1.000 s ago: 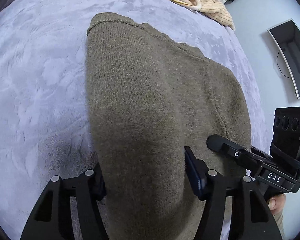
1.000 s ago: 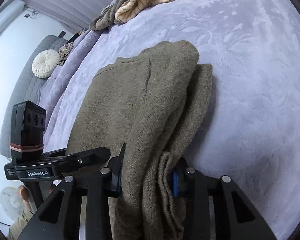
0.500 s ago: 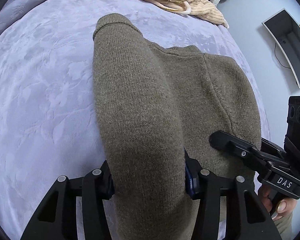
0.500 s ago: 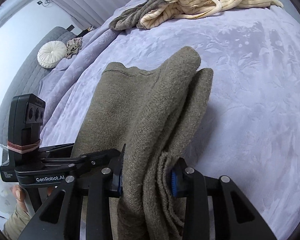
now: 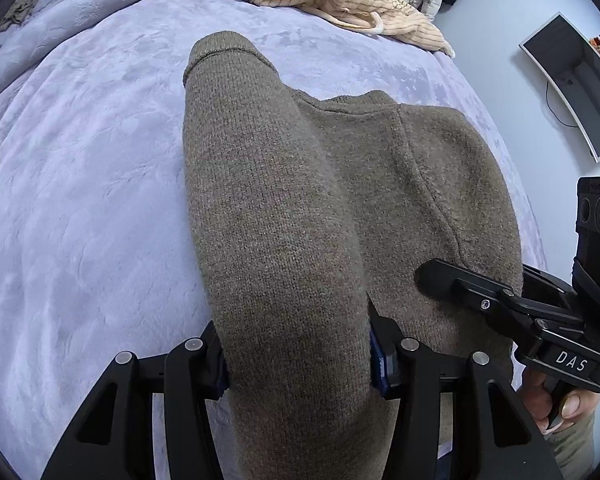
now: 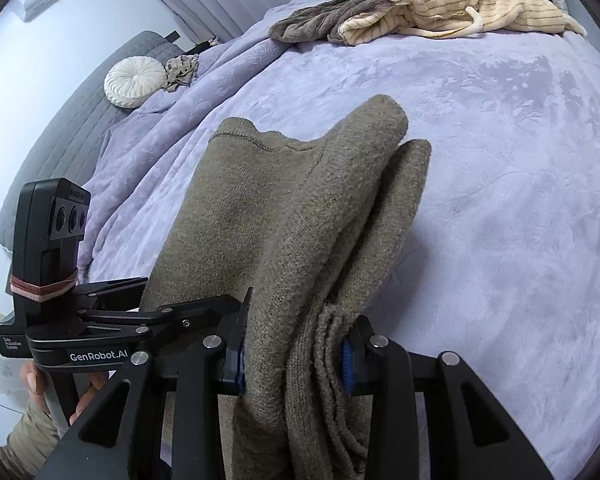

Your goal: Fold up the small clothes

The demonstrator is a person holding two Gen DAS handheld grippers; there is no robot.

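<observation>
- Plainly, the left gripper was clamped on a thick rolled fold of the olive-brown sweater; its jaws, about half open, had just been closing, with the knit bunched between the blue pads.
- Likewise, the right gripper pinched several stacked layers of the same sweater, its jaws narrower than the left's and pressing the cloth from both sides.
- Both ends of the garment were lifted at the grippers, while its far part, with the hemmed edge, drooped toward the lavender bedspread.
- Each gripper appeared in the other's view, just beside the sweater, with a hand on the right one's handle.
- At the far edge of the bed lay a cream striped garment touching a grey-brown one.
- A round white cushion sat on the grey headboard side, well apart from the sweater.
</observation>
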